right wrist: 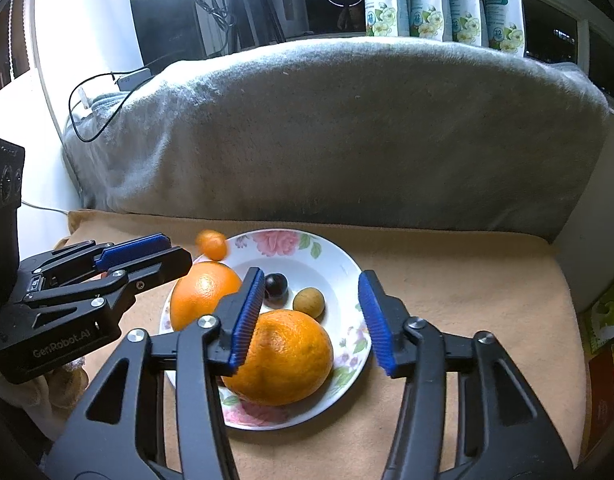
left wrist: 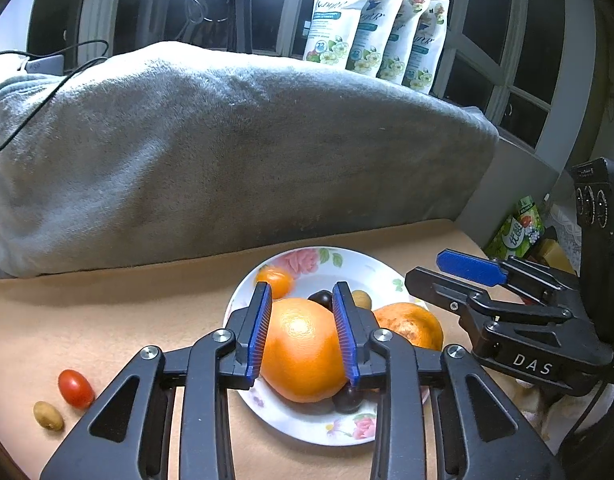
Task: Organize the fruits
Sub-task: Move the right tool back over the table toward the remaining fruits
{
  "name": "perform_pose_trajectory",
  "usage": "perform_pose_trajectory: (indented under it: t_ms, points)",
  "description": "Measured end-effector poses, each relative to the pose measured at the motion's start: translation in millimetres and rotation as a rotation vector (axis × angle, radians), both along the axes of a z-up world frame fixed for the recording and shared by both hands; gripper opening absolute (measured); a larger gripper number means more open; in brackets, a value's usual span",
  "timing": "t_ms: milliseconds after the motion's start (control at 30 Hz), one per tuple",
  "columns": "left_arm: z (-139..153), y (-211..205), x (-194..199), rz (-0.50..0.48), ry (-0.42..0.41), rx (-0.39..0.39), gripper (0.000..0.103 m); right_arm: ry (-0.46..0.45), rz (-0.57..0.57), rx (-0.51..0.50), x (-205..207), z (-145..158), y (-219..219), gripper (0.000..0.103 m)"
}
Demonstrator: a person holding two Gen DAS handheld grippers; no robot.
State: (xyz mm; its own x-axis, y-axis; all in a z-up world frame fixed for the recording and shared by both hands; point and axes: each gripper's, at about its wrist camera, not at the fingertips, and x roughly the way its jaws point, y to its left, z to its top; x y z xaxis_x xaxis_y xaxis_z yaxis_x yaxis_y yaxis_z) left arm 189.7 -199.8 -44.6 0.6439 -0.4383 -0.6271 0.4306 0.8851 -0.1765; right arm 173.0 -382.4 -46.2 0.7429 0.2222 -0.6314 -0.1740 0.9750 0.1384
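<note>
A floral plate (left wrist: 307, 428) (right wrist: 347, 264) on the beige cloth holds two large oranges (left wrist: 303, 352) (right wrist: 287, 360), a dark grape (right wrist: 276, 285), a brown round fruit (right wrist: 309, 302) and a small orange fruit (left wrist: 275, 280). The small orange fruit shows blurred at the plate's far rim in the right wrist view. My left gripper (left wrist: 302, 292) hangs open over one orange, its pads apart and gripping nothing. My right gripper (right wrist: 311, 276) stands open above the other orange, holding nothing. A cherry tomato (left wrist: 76, 388) and a brown fruit (left wrist: 48, 415) lie on the cloth left of the plate.
A grey blanket-covered cushion (left wrist: 227, 152) rises right behind the plate. Several flowered pouches (left wrist: 371, 28) stand on the sill beyond it. A black cable (right wrist: 91, 120) trails over the cushion's left end. Packages (left wrist: 515, 228) sit past the cloth's right edge.
</note>
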Motion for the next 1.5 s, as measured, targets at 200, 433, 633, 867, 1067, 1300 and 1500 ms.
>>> perform_pose_trajectory:
  t_ms: [200, 433, 633, 867, 1067, 1300, 1500]
  points:
    - [2, 2, -3, 0.008, -0.008, 0.007, 0.053, -0.021, -0.018, -0.006, -5, 7, -1, 0.066]
    - [7, 6, -8, 0.021, -0.024, 0.014, 0.072, -0.053, -0.052, -0.014, -13, 17, -3, 0.087]
    - [11, 11, -16, 0.038, -0.038, 0.031, 0.080, -0.070, -0.070, -0.004, -20, 25, -5, 0.095]
    - [16, 18, -30, 0.050, -0.051, 0.044, 0.081, -0.083, -0.064, 0.004, -32, 32, -2, 0.099]
    - [22, 26, -46, 0.055, -0.069, 0.052, 0.081, -0.099, -0.044, 0.003, -47, 38, 8, 0.100]
    - [32, 42, -65, 0.069, -0.102, 0.051, 0.081, -0.117, -0.031, 0.012, -61, 45, 18, 0.100]
    - [40, 59, -81, 0.086, -0.128, 0.044, 0.081, -0.128, -0.010, 0.012, -71, 49, 31, 0.100]
